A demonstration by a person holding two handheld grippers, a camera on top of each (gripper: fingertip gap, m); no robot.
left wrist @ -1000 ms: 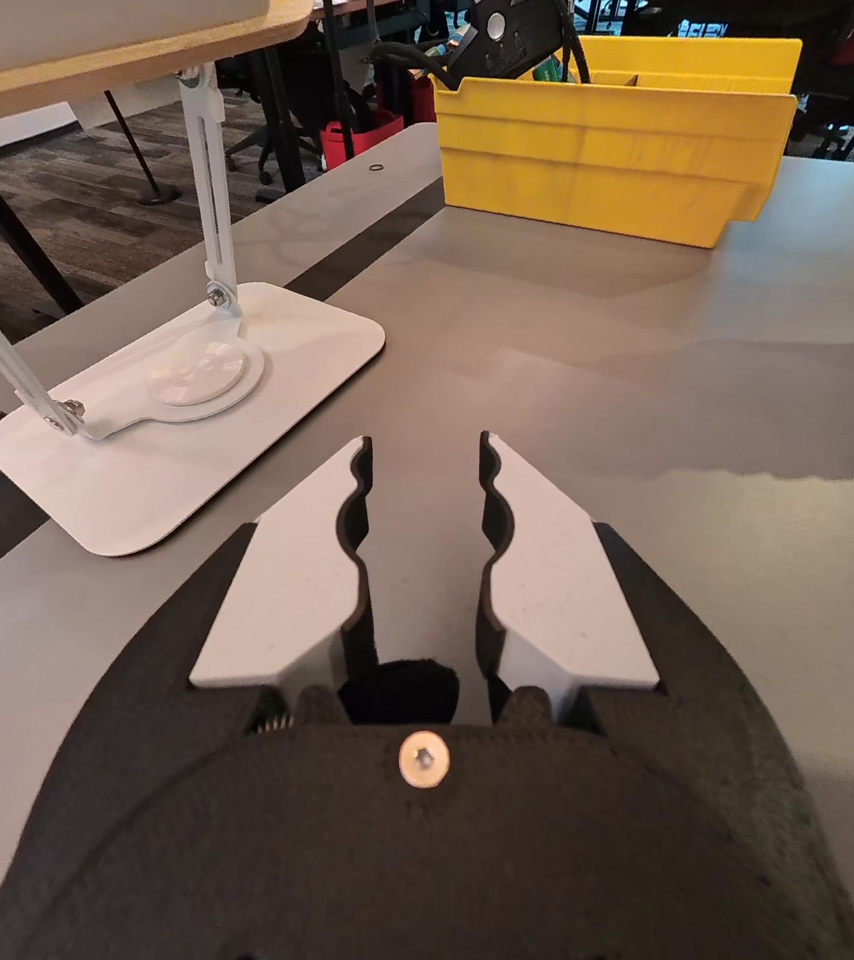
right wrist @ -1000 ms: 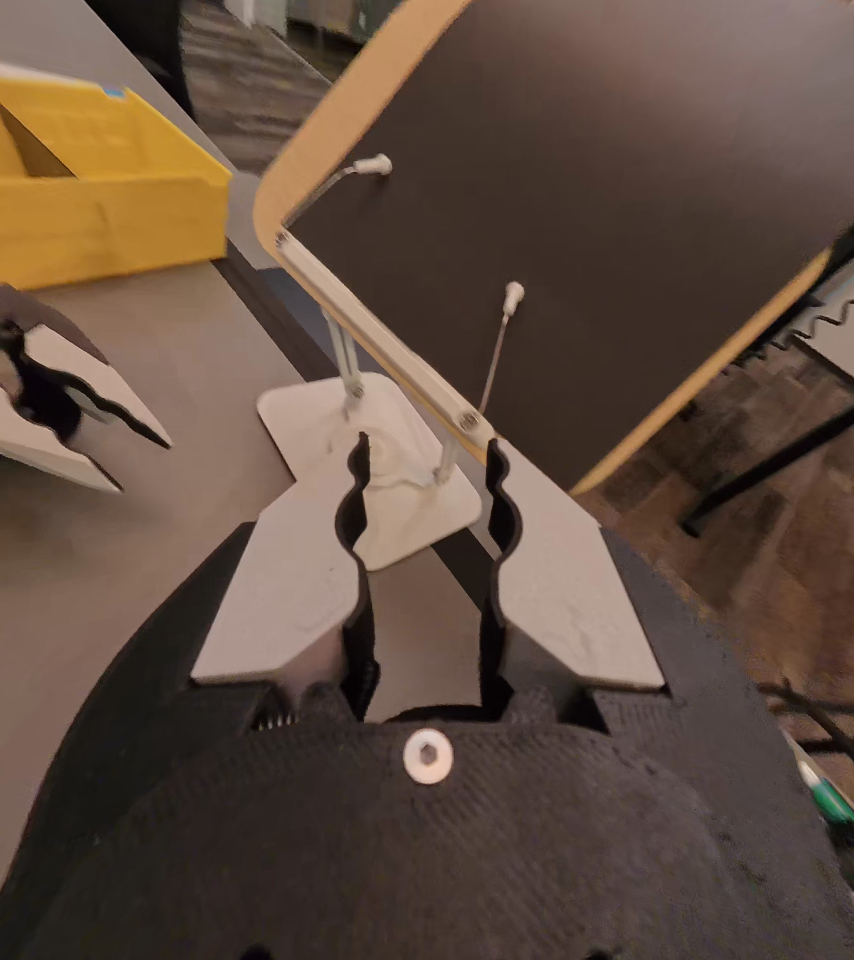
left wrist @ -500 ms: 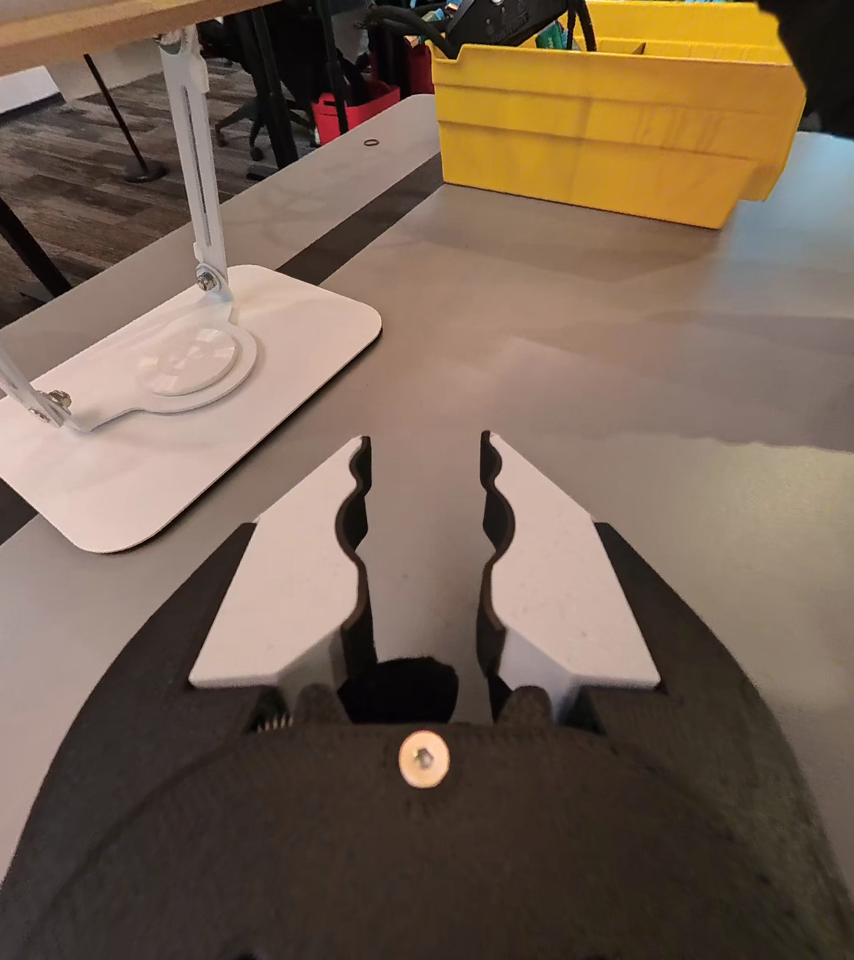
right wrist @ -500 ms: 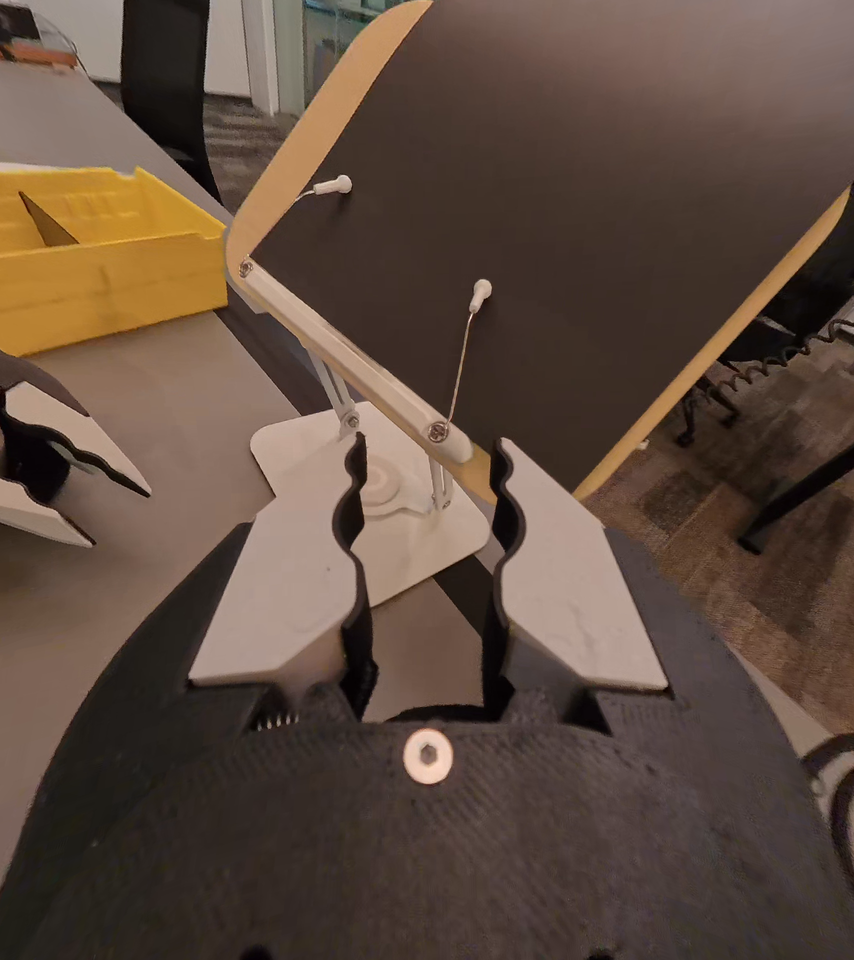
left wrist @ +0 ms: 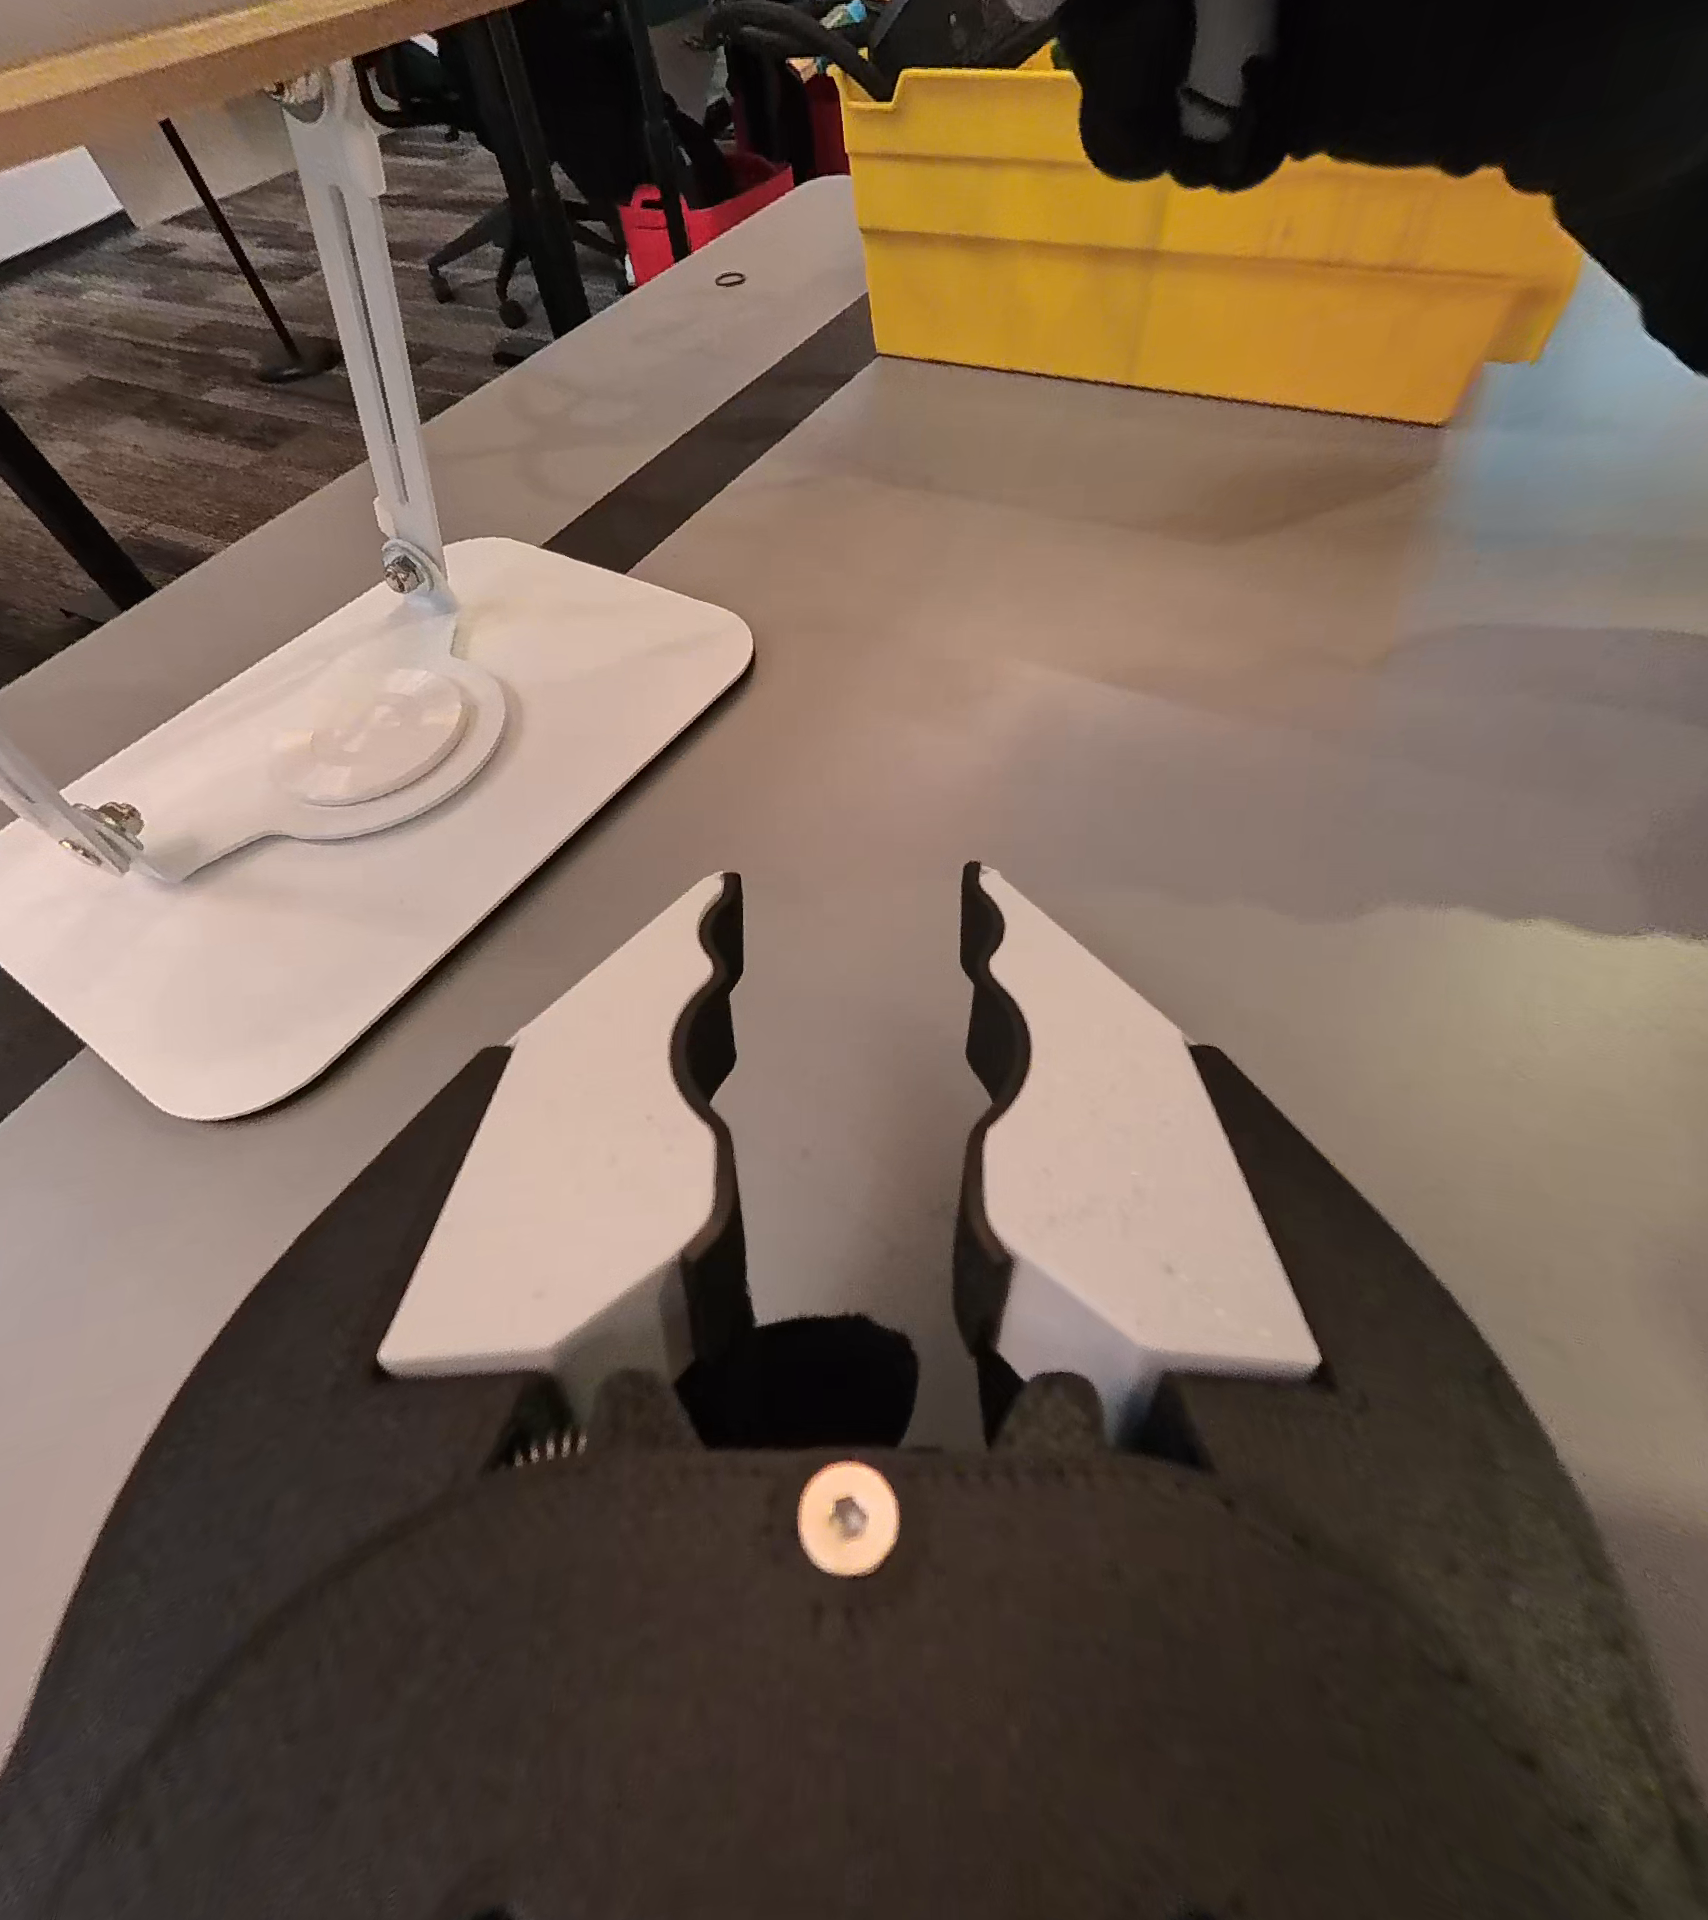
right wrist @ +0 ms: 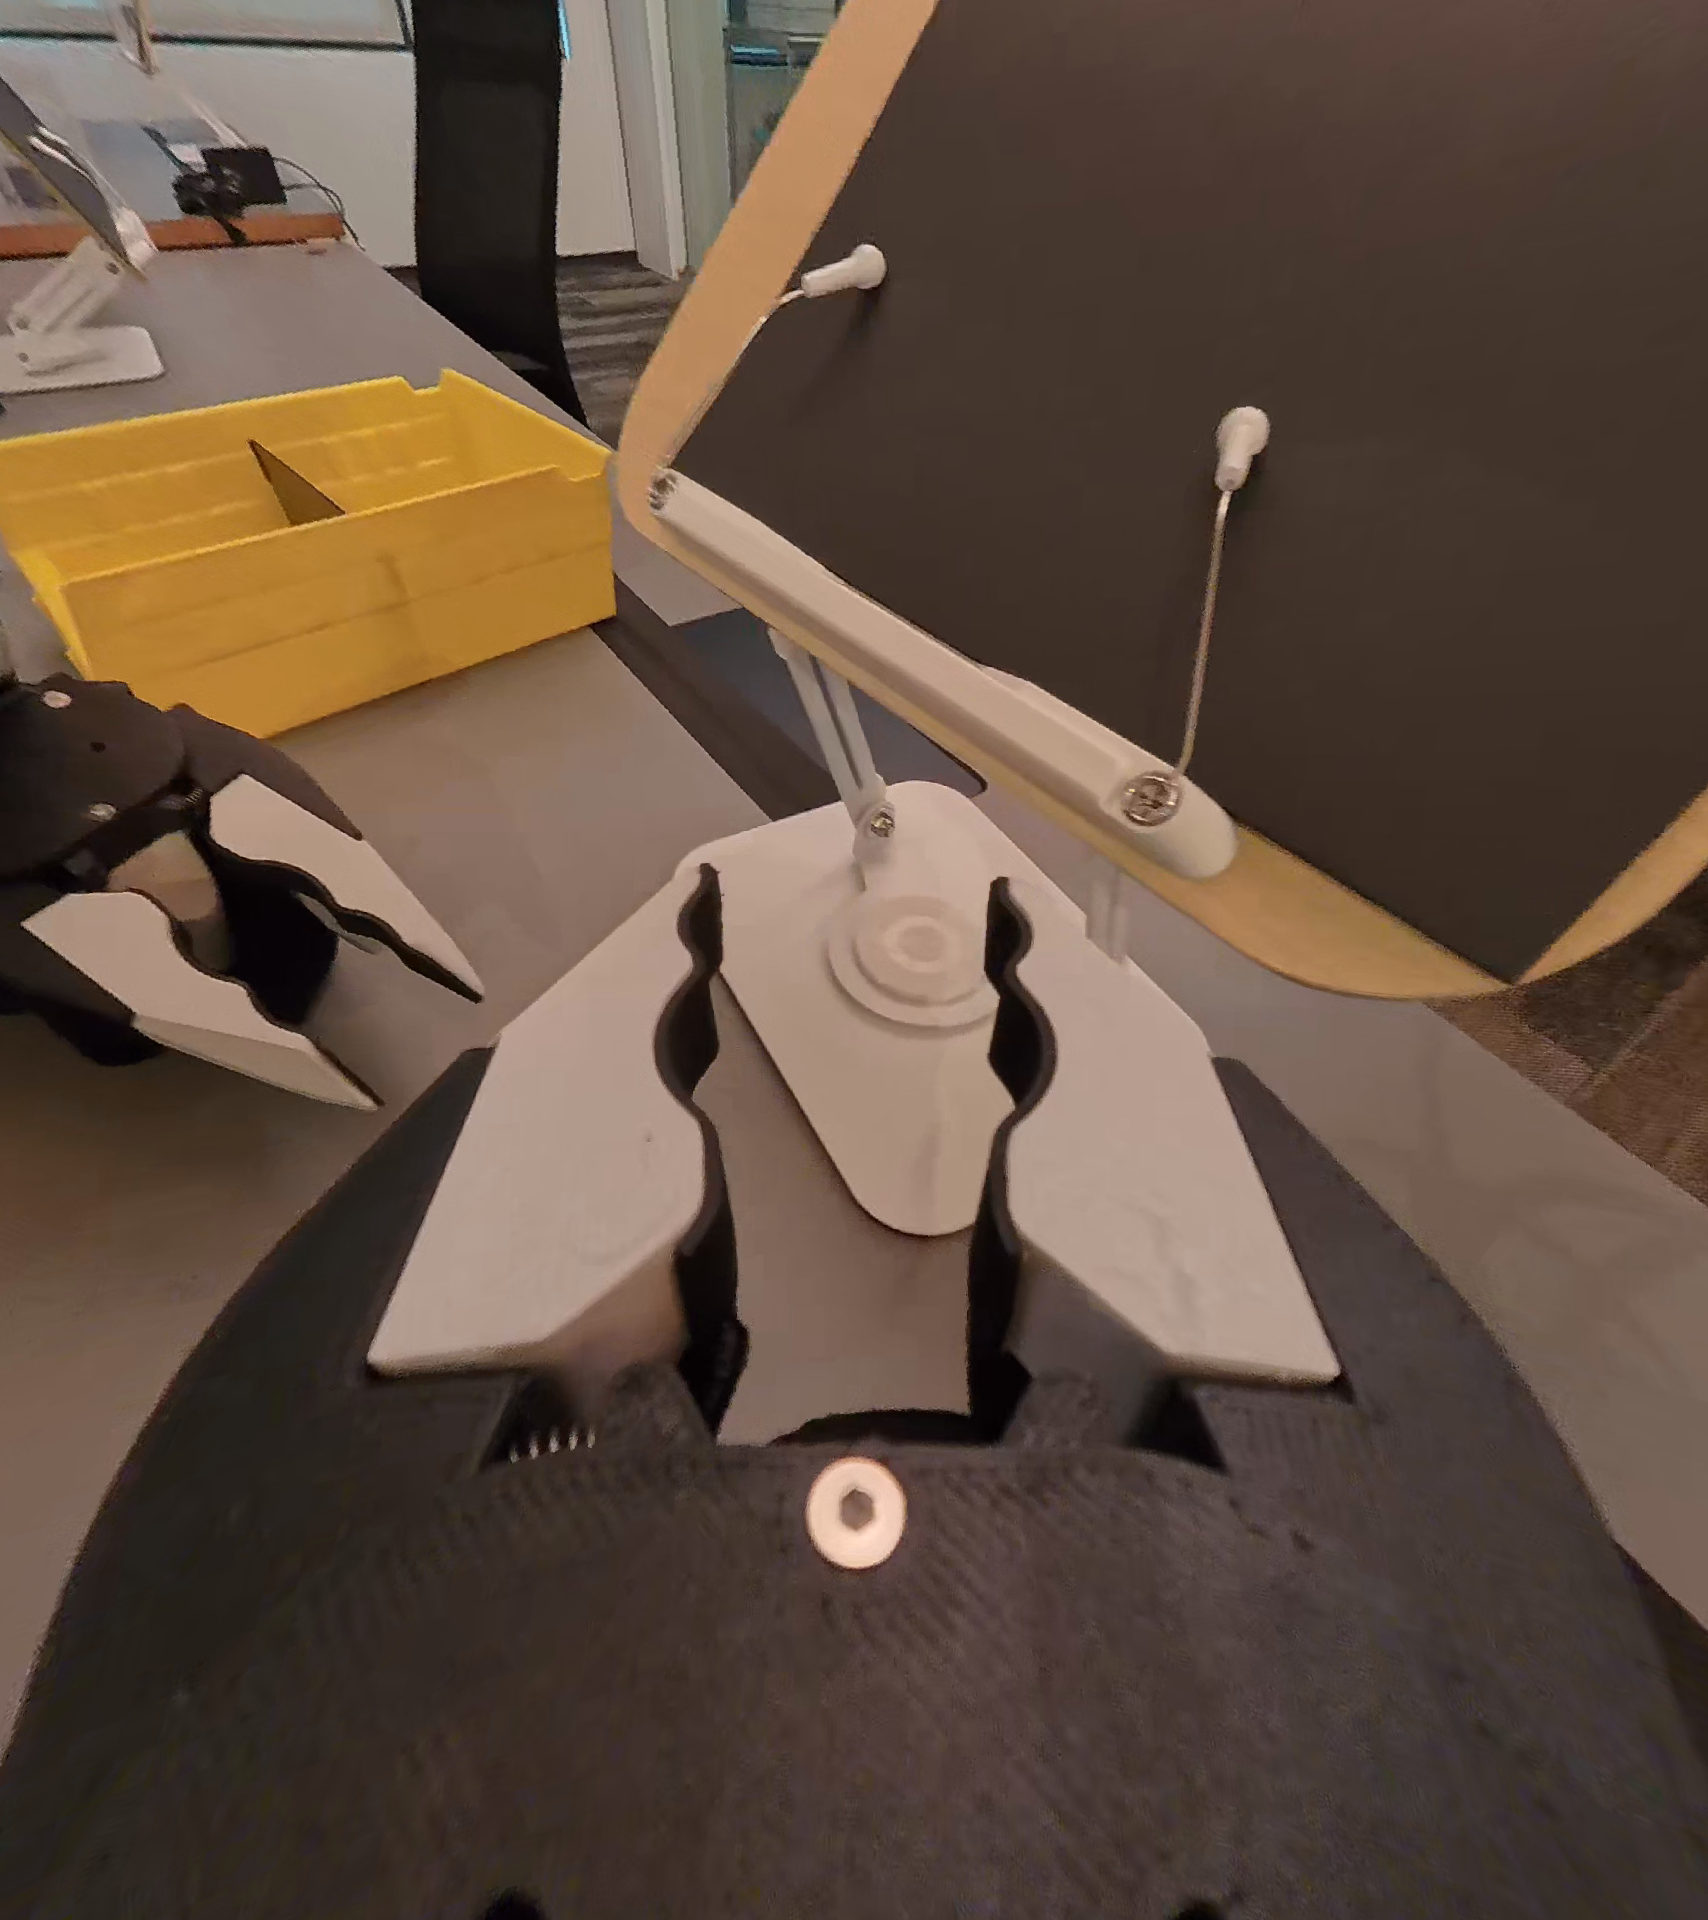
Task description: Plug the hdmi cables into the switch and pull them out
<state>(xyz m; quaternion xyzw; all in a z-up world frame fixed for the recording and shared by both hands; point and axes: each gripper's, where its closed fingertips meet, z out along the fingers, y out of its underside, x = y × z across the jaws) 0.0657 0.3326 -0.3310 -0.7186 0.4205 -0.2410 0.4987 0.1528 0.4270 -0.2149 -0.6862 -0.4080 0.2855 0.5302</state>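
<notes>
No HDMI cable or switch shows in either view. My left gripper (left wrist: 850, 883) is open and empty, low over the grey table (left wrist: 1089, 644). It also shows at the left of the right wrist view (right wrist: 424, 1039), open and empty. My right gripper (right wrist: 855, 894) is open and empty, held above the table and pointing at the white base of a stand (right wrist: 891, 1122). A gloved hand (left wrist: 1182, 94) and dark sleeve reach in at the top right of the left wrist view.
A yellow bin (left wrist: 1141, 281) (right wrist: 310, 561) stands at the far side of the table, with dark cables behind it. A white stand base (left wrist: 330, 852) at the left holds a tilted dark board (right wrist: 1297, 395) with a tan edge. A dark strip (left wrist: 715, 457) runs along the table. Left tips to right tips: about 20 cm.
The right gripper has swung left and tilted up, so the yellow bin and far tables show more. A gloved hand and sleeve have come into the left wrist view's top right. Both grippers stayed open.
</notes>
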